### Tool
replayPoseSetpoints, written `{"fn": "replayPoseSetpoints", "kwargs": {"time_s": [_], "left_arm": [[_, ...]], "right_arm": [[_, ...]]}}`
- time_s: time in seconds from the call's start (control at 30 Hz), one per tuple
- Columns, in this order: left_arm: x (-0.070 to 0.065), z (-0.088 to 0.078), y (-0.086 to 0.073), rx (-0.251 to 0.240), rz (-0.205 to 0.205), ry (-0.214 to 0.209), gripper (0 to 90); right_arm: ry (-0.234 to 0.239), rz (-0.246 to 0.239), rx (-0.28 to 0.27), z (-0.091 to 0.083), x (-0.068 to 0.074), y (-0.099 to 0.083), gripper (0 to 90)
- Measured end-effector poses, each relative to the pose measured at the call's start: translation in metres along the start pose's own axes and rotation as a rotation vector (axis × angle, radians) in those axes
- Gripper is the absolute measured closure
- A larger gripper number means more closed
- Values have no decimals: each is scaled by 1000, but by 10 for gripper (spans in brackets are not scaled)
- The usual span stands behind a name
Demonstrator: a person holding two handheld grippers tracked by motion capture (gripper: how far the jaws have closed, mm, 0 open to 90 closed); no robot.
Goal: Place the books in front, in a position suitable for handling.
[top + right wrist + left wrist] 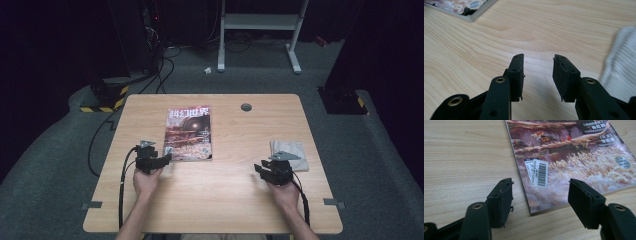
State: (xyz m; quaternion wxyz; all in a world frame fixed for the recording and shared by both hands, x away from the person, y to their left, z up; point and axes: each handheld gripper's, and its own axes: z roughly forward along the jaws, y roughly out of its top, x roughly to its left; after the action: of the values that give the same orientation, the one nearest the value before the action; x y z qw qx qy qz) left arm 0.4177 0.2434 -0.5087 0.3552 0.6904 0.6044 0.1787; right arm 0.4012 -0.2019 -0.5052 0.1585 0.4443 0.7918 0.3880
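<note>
A magazine with a colourful illustrated cover lies flat on the wooden table, left of centre. In the left gripper view its near corner, just below a barcode sticker, lies between the spread jaws of my left gripper, and the pads do not touch it. In the high view that left gripper sits at the magazine's near left corner. My right gripper hovers open over bare wood. A folded grey cloth lies just to its right.
A round cable hole sits in the table's far middle. Beyond the table are a white desk frame, loose cables on the grey carpet and a yellow-and-black striped base. Bare wood separates the magazine from the cloth.
</note>
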Motion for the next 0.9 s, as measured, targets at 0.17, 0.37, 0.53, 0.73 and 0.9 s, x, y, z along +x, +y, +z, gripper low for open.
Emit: {"fn": "replayPoseSetpoints", "kwargs": {"time_s": [0.17,0.37,0.53,0.73,0.9], "left_arm": [[0,1,1,-21,-16,-8,402],[-1,8,0,-10,-17,-13,410],[-4,13,-2,-1,1,-14,419],[-5,15,-2,-11,8,-10,449],[-8,16,-3,-13,54,15,460]], "right_arm": [[33,-24,19,17,13,18,596],[60,-35,40,34,26,31,590],[75,-45,58,50,37,39,584],[102,-30,74,71,55,46,574],[115,-34,73,85,68,56,576]]}}
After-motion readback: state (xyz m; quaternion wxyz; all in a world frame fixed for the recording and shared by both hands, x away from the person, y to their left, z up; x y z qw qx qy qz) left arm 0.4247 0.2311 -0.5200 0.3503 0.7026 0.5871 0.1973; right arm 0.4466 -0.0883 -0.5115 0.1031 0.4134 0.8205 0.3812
